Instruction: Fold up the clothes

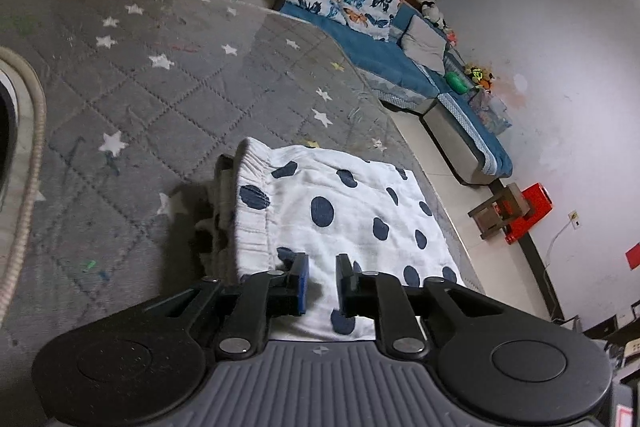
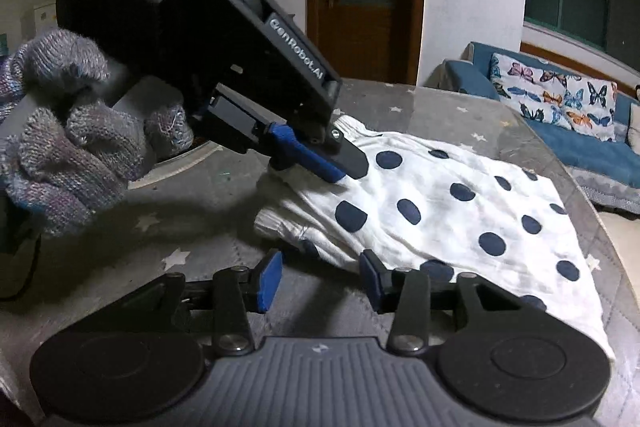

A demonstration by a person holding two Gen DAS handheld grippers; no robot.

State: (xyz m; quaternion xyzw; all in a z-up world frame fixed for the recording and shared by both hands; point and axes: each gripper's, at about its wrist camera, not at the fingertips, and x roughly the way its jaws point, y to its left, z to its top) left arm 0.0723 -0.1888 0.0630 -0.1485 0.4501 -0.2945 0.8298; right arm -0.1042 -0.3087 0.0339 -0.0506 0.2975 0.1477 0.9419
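A white garment with dark blue dots [image 1: 344, 211] [image 2: 460, 211] lies folded flat on a table under a grey quilted cover with stars [image 1: 160, 87] [image 2: 200, 195]. Its gathered waistband faces left. My left gripper [image 1: 322, 279] hovers over the near part of the garment, jaws a little apart with no fabric pinched between them. In the right wrist view, a hand in a grey knitted glove [image 2: 60, 155] holds the left gripper [image 2: 344, 165], whose tips sit just above the waistband. My right gripper [image 2: 320, 281] stands open at the garment's near waistband corner, with nothing between its blue pads.
A blue sofa with butterfly cushions [image 1: 360, 39] [image 2: 580, 131] stands beyond the table's curved far edge. A wooden stool and a red box [image 1: 516, 211] sit on the floor by the wall. A round object with a braided rim [image 1: 28, 147] lies at the table's left.
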